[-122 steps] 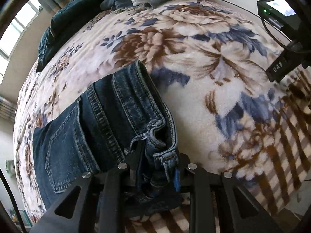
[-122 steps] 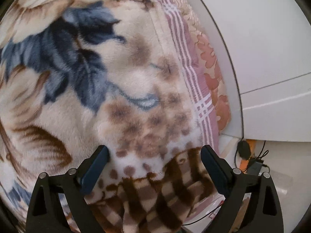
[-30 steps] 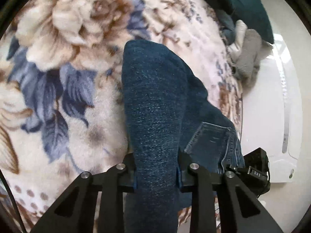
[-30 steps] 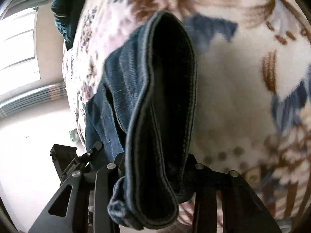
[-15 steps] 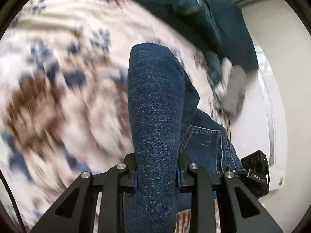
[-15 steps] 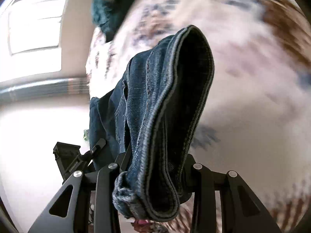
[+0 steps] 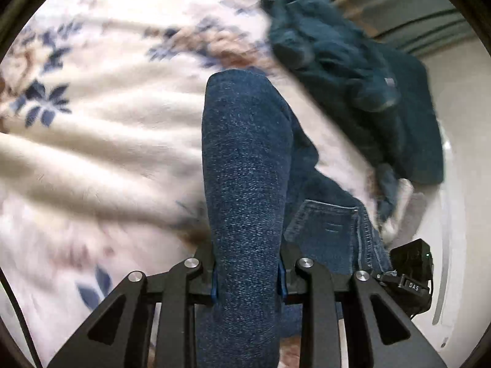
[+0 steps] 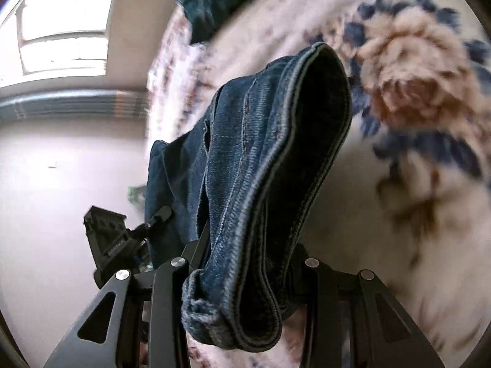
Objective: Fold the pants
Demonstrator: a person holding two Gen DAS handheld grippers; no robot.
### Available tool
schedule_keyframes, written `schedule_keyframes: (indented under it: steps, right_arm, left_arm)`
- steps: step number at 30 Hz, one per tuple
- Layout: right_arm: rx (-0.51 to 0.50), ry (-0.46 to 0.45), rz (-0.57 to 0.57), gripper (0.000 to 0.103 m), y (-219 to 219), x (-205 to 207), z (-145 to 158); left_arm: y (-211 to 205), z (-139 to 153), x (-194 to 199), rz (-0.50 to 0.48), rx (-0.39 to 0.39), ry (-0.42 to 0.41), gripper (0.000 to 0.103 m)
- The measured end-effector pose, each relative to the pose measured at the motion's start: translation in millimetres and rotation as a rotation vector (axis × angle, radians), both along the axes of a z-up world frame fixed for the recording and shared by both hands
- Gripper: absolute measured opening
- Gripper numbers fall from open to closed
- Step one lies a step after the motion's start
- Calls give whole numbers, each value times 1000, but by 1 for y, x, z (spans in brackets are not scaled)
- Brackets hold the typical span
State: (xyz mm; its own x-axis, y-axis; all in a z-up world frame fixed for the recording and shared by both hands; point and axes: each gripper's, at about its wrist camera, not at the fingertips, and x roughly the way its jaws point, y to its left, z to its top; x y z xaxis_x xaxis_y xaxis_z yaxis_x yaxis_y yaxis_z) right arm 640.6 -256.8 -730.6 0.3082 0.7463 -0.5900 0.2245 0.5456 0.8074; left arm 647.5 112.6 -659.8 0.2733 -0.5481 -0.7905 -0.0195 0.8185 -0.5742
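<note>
Both hand-held grippers have the jeans (image 7: 245,159) lifted off the bed, above the floral fleece blanket (image 7: 101,141). Left hand-held gripper (image 7: 248,279) is clamped down on a thick bundled run of denim that fills the gap btw its fingers; the back pocket (image 7: 325,224) hangs just to its right. Right hand-held gripper (image 8: 245,276) is likewise closed on denim, w/ a stitched, doubled edge (waistband or hem, can't tell which) looping up and over in front of it and a frayed end bulging out at the lower left. Each view catches the other tool's camera block low at the frame edge, so the two grips sit near each other. A heap of dark teal clothes (image 7: 353,70) lies at the far side of the bed, apart from the jeans. Handling, as a judgement: denim is heavy for cloth, soft but w/ body, so it sags under its own weight and swings when moved; seams and band are stiffer and bulkier than the leg panels. Not slippery, not fragile, so a firm pinch is fine. Best holds are probably the stitched edges and seams, where several layers give the pads something to bite. Bundled grips like these hold securely but likely leave wrinkles, so the cloth prob. needs laying flat and re-gripping at corners for a clean fold.
</note>
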Motion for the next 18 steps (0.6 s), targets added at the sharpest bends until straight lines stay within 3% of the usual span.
schedule_keyframes:
  steps: [2,3,7,8,9,10,12,13,16,18]
  right_arm:
    - [-56,46,42,52,4,11,-23]
    - [-90,74,57,63,6,12,-33]
    - [-164,104,80,73,9,14,-34]
    - [-206,114,82,75,11,13,-30]
    - [-237,122,81,84,14,25,-27]
    - [-289,129,84,94,12,12,-22]
    - [-440,122,88,96,14,0,-2]
    - [-510,111,90,96,18,-2,8]
    - [-721,67,92,98,37,-12,39]
    - [-838,50,79,98,51,-20,58]
  left_arm:
    - [9,-25,5,11,22,59,33]
    - [12,-32,4,14,27,71,42]
    - [18,-34,-14,37,49,74,60]
    - [18,-34,-15,44,60,76,60]
    - [18,-30,-20,55,82,82,65]
    - [14,-25,-20,60,124,85,70]
    - [8,-9,-27,60,242,62,78]
    - [0,4,-35,50,353,30,86]
    - [-23,34,-58,43,601,-67,89]
    - [-35,46,-75,23,627,-79,91]
